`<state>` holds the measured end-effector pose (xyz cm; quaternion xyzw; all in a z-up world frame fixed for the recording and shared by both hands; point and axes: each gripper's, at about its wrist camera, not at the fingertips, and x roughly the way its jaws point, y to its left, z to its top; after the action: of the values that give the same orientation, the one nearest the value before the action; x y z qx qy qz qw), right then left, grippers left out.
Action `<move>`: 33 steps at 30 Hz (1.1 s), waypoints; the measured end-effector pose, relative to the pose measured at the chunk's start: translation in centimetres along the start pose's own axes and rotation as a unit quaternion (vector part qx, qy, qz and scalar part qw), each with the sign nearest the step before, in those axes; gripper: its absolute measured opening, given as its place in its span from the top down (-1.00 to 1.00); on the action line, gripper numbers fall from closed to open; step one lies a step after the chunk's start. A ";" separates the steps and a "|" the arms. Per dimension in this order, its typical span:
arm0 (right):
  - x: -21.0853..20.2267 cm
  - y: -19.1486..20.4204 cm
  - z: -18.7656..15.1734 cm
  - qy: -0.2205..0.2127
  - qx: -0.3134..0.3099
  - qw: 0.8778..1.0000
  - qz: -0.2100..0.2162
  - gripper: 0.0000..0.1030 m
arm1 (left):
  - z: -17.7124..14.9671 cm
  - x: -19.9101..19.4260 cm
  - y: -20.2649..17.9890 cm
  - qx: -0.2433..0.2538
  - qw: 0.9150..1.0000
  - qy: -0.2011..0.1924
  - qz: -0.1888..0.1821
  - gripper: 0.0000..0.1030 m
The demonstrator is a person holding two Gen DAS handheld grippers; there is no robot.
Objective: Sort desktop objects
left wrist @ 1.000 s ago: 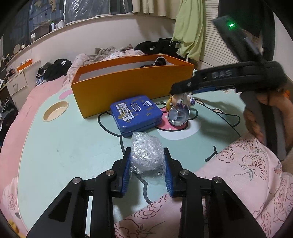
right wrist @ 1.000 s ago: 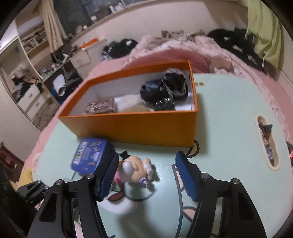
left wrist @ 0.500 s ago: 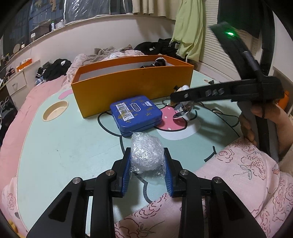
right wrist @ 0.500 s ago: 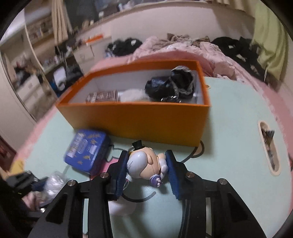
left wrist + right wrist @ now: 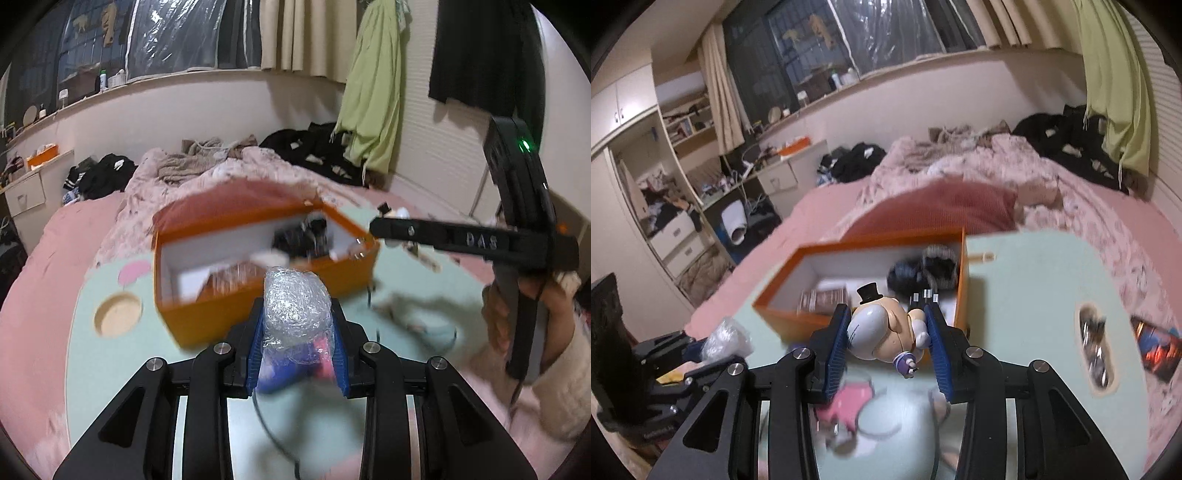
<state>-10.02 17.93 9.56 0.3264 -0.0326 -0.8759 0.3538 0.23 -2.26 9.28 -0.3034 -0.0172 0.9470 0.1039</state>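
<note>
Both tongs are loaded: the left gripper (image 5: 297, 341) pinches a crinkled plastic-wrapped ball (image 5: 295, 308) between its blue pads, raised in front of the orange box (image 5: 207, 314). Just closed, the right gripper (image 5: 890, 341) clamps a top-hatted figurine (image 5: 882, 328) above the table (image 5: 1034, 295), before that box.

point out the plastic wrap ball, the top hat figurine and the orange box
plastic wrap ball (image 5: 295, 306), left wrist view, crinkled front
top hat figurine (image 5: 882, 328), right wrist view, white rounded body
orange box (image 5: 221, 314), left wrist view, near outer wall

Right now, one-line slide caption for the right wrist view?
Right hand-held gripper clamps a top-hatted figurine above the table, facing the open orange box.
</note>
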 end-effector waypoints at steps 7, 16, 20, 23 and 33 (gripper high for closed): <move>3.9 0.5 2.9 0.012 -0.015 1.000 -0.004 0.11 | 4.7 5.8 2.1 -0.036 0.999 0.007 0.017 0.18; 2.8 -0.6 0.9 0.003 -0.004 1.000 -0.012 -0.39 | 1.8 5.1 3.2 -0.052 0.997 0.002 0.065 -0.28; 0.8 -0.2 -1.6 0.014 -0.017 1.000 -0.017 -0.48 | -0.5 2.5 2.2 -0.039 0.997 0.005 0.060 -0.48; 0.3 0.3 -4.3 0.048 -0.038 0.998 -0.032 -0.49 | -2.8 1.7 1.7 -0.041 0.997 0.036 0.055 -0.49; 0.3 2.7 -13.1 0.104 -0.152 0.979 -0.084 -0.83 | -8.2 3.3 1.3 -0.056 0.987 0.126 0.087 -0.62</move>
<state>-0.80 18.00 -0.11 0.3595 0.1658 -0.8584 0.3263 2.07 -3.12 0.54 -0.4257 -0.0301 0.9043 0.0051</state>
